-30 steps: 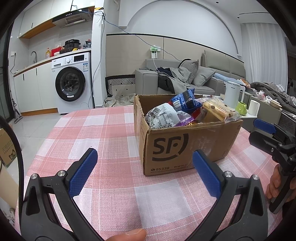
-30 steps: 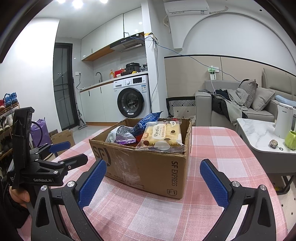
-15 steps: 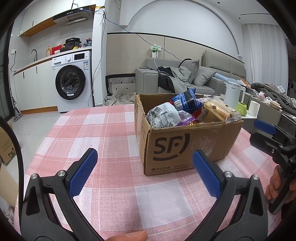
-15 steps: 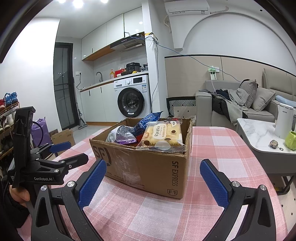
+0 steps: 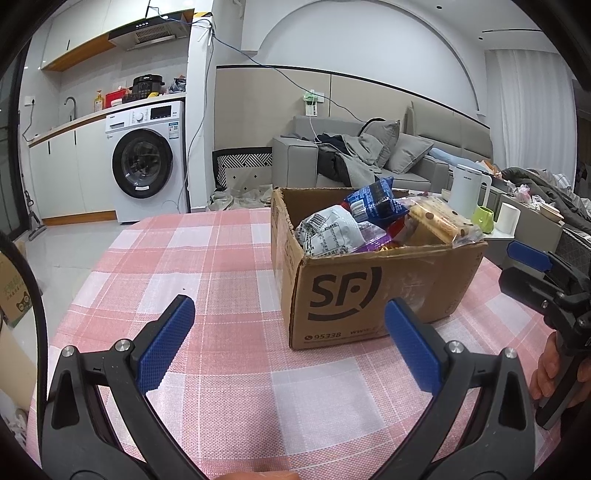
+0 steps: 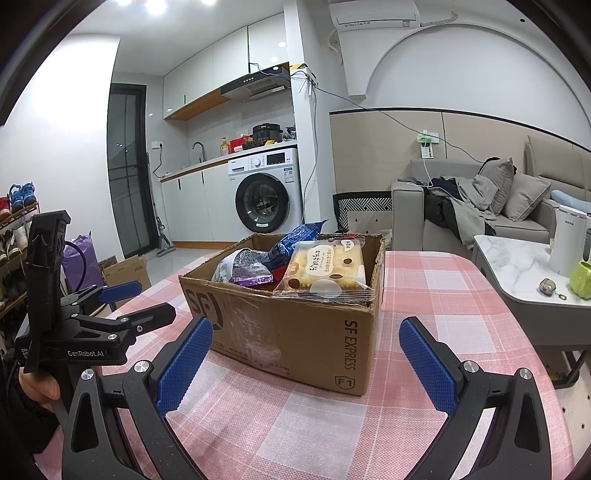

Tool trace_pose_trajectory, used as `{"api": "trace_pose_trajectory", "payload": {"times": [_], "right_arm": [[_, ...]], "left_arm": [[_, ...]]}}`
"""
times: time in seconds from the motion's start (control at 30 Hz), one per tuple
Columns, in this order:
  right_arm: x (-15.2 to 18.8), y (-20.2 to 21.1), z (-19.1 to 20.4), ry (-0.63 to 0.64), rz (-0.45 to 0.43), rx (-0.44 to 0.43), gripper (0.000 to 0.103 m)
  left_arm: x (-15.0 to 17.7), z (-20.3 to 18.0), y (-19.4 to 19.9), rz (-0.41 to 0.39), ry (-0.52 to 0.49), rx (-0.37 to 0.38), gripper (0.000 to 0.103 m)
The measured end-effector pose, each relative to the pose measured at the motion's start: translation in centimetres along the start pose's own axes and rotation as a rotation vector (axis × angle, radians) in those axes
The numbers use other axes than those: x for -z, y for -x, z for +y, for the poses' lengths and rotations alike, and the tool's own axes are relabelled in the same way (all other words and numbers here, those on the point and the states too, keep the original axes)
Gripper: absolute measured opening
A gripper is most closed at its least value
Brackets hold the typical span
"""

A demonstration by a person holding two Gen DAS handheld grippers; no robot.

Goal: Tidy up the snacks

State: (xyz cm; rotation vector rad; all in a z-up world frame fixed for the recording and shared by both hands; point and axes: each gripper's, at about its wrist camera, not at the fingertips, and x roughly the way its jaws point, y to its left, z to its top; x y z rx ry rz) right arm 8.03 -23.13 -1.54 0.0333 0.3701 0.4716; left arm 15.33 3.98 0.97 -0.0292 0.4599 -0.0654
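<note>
while the cardboard box [image 5: 373, 288] of snack packets [image 6: 325, 269] sits on the checked tablecloth [image 5: 221, 266], the left gripper [image 5: 288, 343] and right gripper [image 6: 306, 365] are held spread wide, nothing gripped.

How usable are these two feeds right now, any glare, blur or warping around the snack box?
Left wrist view: sharp, evenly lit cardboard box, its snack packets legible; fisheye bends the walls, dark vignette at the corners. Right wrist view: ceiling lights blow out at the top, faint sheen on the biscuit packet, box print readable.
</note>
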Motion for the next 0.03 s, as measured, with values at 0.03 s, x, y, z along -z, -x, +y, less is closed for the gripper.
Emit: {"api": "trace_pose_trajectory", "payload": {"times": [0.03], "right_arm": [[0.00,-0.01,0.00,0.000,0.001,0.000,0.103]], "left_arm": [[-0.05,0.10,0.04,0.000,0.001,-0.002,0.102]]}}
